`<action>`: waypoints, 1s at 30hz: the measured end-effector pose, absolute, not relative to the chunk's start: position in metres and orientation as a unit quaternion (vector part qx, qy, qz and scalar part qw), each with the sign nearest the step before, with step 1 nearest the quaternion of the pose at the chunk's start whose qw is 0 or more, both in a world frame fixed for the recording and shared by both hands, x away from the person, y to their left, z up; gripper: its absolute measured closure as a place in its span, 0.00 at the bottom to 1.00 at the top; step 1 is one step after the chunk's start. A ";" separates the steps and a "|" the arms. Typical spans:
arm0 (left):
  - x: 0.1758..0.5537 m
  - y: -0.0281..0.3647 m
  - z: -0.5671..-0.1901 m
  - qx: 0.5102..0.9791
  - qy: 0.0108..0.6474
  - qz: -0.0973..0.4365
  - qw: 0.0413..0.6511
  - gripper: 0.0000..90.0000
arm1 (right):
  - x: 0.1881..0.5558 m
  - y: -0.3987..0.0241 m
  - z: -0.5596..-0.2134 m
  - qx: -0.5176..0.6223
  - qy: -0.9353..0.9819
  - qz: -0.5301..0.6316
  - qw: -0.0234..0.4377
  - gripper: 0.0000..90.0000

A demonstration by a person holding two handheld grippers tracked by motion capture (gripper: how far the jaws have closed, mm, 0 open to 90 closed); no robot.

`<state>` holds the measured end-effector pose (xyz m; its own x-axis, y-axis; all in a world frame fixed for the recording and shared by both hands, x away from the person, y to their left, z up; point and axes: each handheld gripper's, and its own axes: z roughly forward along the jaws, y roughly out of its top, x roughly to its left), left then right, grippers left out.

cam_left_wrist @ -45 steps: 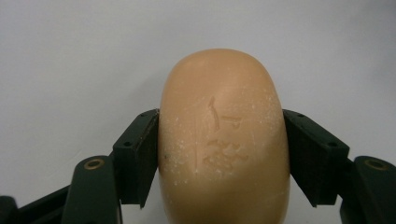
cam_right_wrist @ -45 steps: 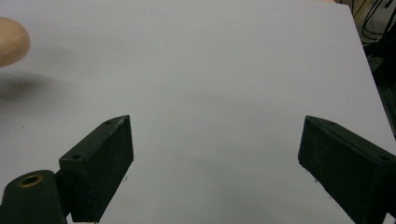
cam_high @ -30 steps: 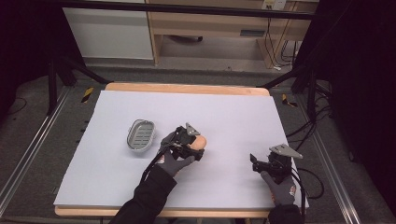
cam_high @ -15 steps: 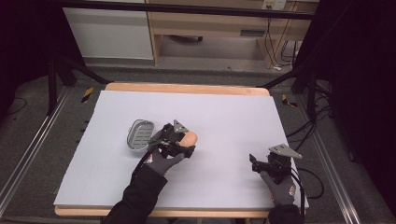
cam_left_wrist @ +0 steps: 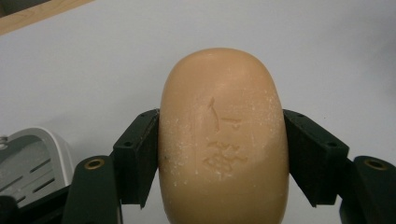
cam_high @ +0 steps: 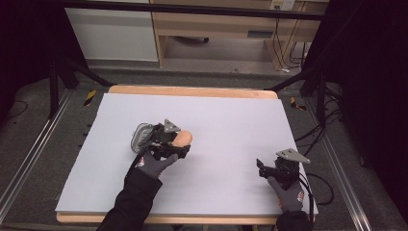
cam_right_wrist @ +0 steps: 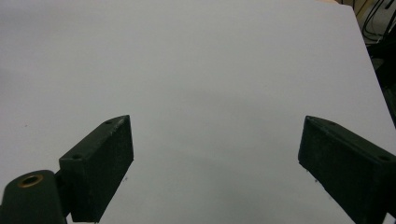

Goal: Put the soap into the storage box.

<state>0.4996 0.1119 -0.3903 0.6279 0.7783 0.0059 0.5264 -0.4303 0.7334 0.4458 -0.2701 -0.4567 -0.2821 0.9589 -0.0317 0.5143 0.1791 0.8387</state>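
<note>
We keep left gripper [cam_left_wrist: 219,186] clamped on soap bar [cam_left_wrist: 223,140], lower level into soap dish [cam_left_wrist: 28,161] (just beside); right gripper [cam_right_wrist: 215,163] jaws apart, idle.

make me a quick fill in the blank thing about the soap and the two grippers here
1. The left gripper is shut on a bar of ____.
2. The right gripper has its jaws ____, with nothing between them.
3. In the high view, the grey soap dish lies on the ____ side of the soap.
4. The white mat lies on a table with a ____ edge.

Missing words: soap; open; left; wooden
</note>
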 end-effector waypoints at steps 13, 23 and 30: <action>0.501 0.133 -0.378 0.811 0.411 0.190 0.369 0.36 | 0.446 -0.269 -0.456 0.521 0.707 0.374 0.296 0.11; 0.505 0.153 -0.372 0.797 0.430 0.202 0.373 0.36 | 0.446 -0.268 -0.456 0.519 0.708 0.375 0.297 0.11; 0.509 0.168 -0.373 0.792 0.442 0.206 0.366 0.36 | 0.445 -0.268 -0.456 0.517 0.707 0.379 0.298 0.11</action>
<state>0.5091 0.1685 -0.3731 0.5239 0.8518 0.0015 0.5505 -0.3399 0.7625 0.4452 -0.2679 -0.4559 -0.2878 0.9572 -0.0293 0.5064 0.1781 0.8437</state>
